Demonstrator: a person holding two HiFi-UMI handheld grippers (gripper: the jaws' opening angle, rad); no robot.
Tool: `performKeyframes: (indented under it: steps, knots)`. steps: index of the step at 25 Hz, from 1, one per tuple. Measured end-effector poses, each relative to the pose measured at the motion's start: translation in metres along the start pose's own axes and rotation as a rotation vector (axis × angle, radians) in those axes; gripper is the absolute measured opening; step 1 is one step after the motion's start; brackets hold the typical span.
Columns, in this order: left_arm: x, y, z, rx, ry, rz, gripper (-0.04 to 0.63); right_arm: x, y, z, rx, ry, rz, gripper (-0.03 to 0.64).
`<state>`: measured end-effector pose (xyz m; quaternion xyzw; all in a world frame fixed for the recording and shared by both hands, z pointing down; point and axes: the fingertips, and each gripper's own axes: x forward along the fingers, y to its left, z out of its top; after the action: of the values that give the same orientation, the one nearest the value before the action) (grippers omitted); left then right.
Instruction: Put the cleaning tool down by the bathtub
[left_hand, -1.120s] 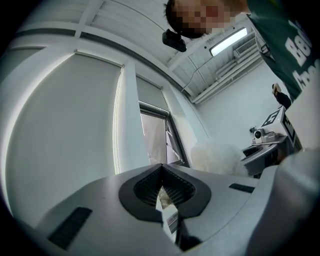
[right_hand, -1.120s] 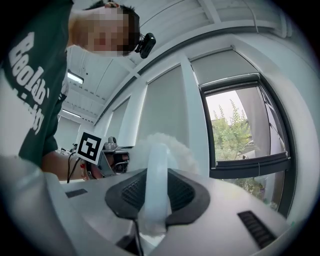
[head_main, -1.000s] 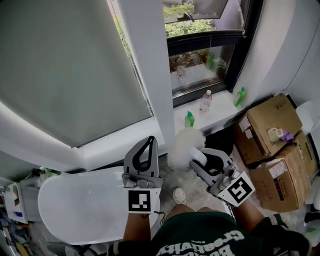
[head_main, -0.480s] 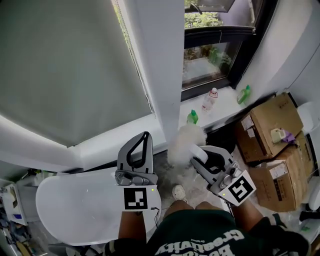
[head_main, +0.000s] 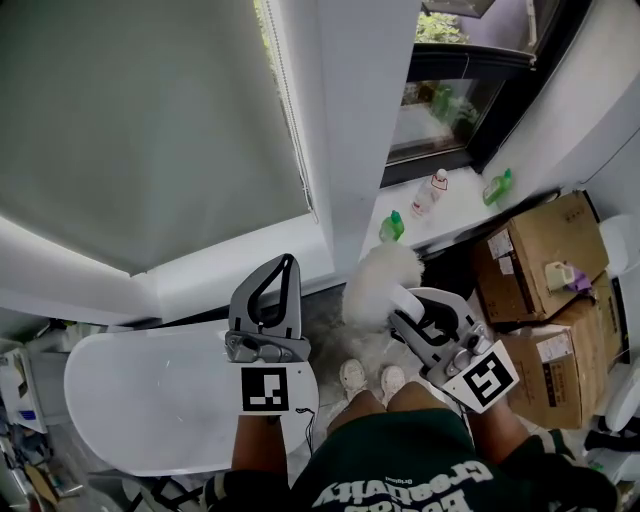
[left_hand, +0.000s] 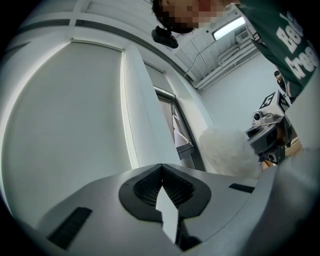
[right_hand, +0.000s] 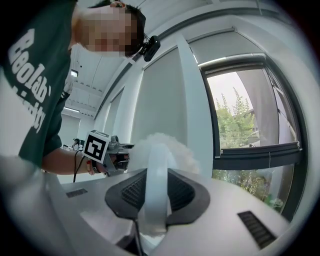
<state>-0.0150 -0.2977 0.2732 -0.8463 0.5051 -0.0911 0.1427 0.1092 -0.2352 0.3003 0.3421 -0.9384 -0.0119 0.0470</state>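
Note:
The cleaning tool is a fluffy white duster (head_main: 380, 285) on a white handle (right_hand: 156, 195). My right gripper (head_main: 410, 302) is shut on that handle, with the fluffy head held out past its jaws above the floor beside the tub. The right gripper view shows the same grip (right_hand: 156, 167), the duster (right_hand: 175, 150) rising beyond it. The white oval bathtub (head_main: 140, 400) lies at the lower left. My left gripper (head_main: 284, 264) hangs over the tub's right end, jaws shut with nothing in them, seen closed in its own view (left_hand: 161, 166). That view also catches the duster (left_hand: 227, 152).
A white pillar (head_main: 350, 120) and a roller blind (head_main: 140, 130) stand behind the tub. Bottles (head_main: 392, 226) sit on the window ledge. Cardboard boxes (head_main: 545, 260) stack on the floor at right. The person's shoes (head_main: 352, 378) stand between tub and boxes.
The left gripper has drifted a little left over the tub. The right gripper keeps the duster in about the same spot. Both of the person's shoes now show below the duster.

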Motion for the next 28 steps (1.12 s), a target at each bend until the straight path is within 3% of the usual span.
performKeyframes:
  steps: [8, 20, 28]
  knots:
    - [-0.003, -0.002, 0.009, 0.019, -0.001, 0.055, 0.008, 0.013, -0.010, -0.001, -0.003, -0.016, 0.086, 0.095]
    - [0.016, 0.005, 0.002, 0.067, 0.085, 0.166, 0.008, 0.054, -0.038, 0.004, 0.012, -0.059, 0.267, 0.095]
    - [0.015, 0.021, -0.015, 0.034, 0.173, 0.295, 0.008, 0.086, -0.040, 0.002, 0.039, -0.076, 0.403, 0.095]
